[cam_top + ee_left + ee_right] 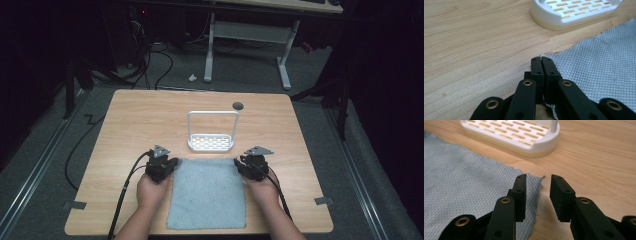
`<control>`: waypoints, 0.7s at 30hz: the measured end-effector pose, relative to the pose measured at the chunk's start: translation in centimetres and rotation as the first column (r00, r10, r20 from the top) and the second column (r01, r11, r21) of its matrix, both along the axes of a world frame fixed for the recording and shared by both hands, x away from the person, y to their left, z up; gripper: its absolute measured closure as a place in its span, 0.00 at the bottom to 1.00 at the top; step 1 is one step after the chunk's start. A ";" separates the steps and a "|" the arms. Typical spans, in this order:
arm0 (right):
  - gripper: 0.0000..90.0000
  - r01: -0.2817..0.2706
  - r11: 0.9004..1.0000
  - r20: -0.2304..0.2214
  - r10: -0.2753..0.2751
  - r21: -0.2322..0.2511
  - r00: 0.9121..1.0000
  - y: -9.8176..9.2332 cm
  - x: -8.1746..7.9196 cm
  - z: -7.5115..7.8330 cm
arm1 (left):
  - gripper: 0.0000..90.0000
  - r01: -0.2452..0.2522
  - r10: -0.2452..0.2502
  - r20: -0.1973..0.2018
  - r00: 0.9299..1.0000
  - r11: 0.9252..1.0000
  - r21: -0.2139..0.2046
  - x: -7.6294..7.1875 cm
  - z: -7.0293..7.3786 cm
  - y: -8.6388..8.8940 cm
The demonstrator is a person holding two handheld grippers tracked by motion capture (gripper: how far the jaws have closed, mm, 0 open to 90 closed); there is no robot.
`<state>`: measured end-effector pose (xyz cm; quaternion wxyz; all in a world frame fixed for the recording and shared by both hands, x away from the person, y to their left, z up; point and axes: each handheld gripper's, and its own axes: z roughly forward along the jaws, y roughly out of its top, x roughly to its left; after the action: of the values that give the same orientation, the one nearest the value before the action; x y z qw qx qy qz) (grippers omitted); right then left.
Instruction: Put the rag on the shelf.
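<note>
The blue-grey cloth lies flat on the desk directly in front of you, with its long axis running from the near edge away toward the white rack. The rack stands just beyond the cloth's far edge, apart from it.

Your two claws are at the two far corners of the cloth. The left claw sits at the far left corner; its jaws are pressed together, and the cloth's edge runs in beneath them. Whether fabric is actually pinched between the pads cannot be told from the left gripper view.

The right claw sits at the far right corner with its jaws parted. One jaw rests over the fabric and the other over bare wood, so the corner's point lies in the gap between them, slightly ahead of the tips.

The relation that governs the next move: the right corner lies forward of the right claw, along the line of its jaws. A short advance should bring the corner between the pads before closing.

Both corners sit on the same far edge, so any lift should likely be made with both hands level.
</note>
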<state>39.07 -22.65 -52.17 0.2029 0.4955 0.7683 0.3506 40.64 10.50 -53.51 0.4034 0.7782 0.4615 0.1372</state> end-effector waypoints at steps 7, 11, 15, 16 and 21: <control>0.82 0.002 0.999 -0.011 -0.002 -0.033 1.000 0.6 0.6 -0.6 | 0.99 0.007 -0.007 0.002 1.000 1.000 0.005 -0.1 0.0 -0.1; 0.94 0.000 0.999 -0.013 0.000 -0.034 1.000 0.5 0.7 -0.6 | 0.99 0.009 -0.009 -0.001 1.000 1.000 0.002 0.0 0.0 0.0; 1.00 -0.014 1.000 -0.014 0.014 -0.025 1.000 0.7 0.6 -0.7 | 0.99 0.011 -0.011 -0.003 1.000 1.000 -0.001 0.0 0.0 0.0; 1.00 -0.014 1.000 -0.014 0.014 -0.025 1.000 0.7 0.6 -0.7 | 0.99 0.015 -0.015 -0.002 1.000 1.000 0.002 -0.1 0.0 0.0; 1.00 -0.017 1.000 0.040 0.016 0.015 0.999 0.6 -0.7 0.1 | 1.00 0.038 -0.036 0.055 0.998 0.999 -0.033 -0.8 0.3 0.4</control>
<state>38.38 -22.09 -52.12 0.2115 0.4836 0.7655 0.3681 39.83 10.92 -53.19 0.4317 0.7754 0.4381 0.1430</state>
